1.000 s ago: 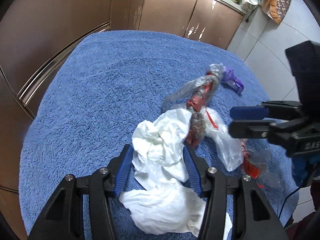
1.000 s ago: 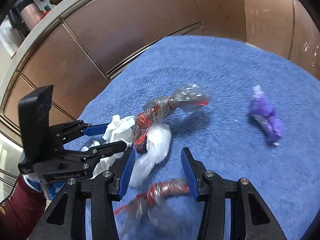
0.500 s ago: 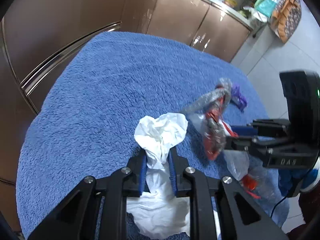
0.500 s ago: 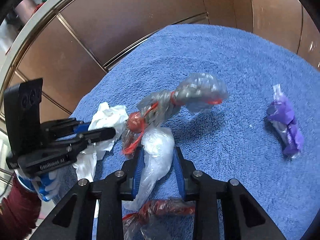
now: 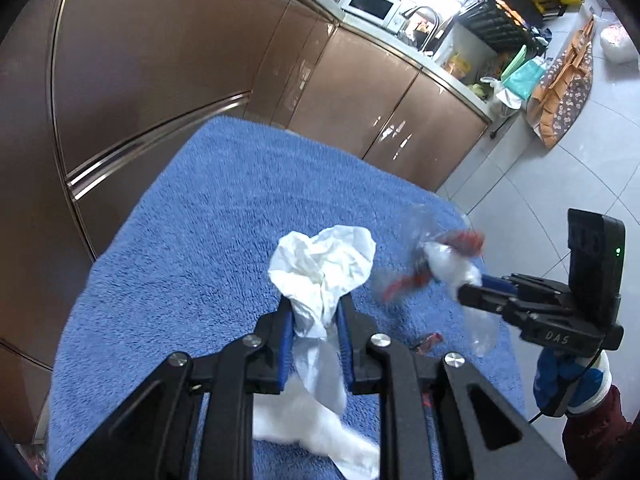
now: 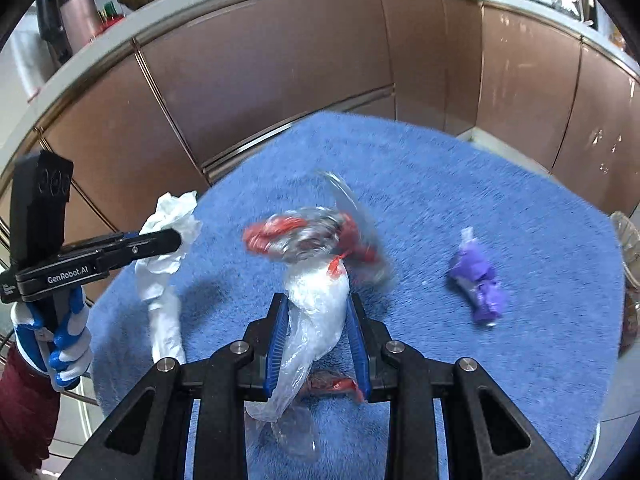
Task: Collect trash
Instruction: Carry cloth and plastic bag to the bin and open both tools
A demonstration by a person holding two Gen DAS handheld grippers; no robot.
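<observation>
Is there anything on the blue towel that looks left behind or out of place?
Yes. A purple wrapper lies alone on the blue towel, apart from both grippers, and a small red scrap remains under the right gripper.

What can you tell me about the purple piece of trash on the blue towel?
The purple wrapper looks like thin, crumpled plastic film, twisted into a small bundle with a paler tip at its upper end. It lies alone on the blue towel, to the right of the plastic bag held in the right gripper. No gripper touches it. Only the towel under it is in contact.
</observation>
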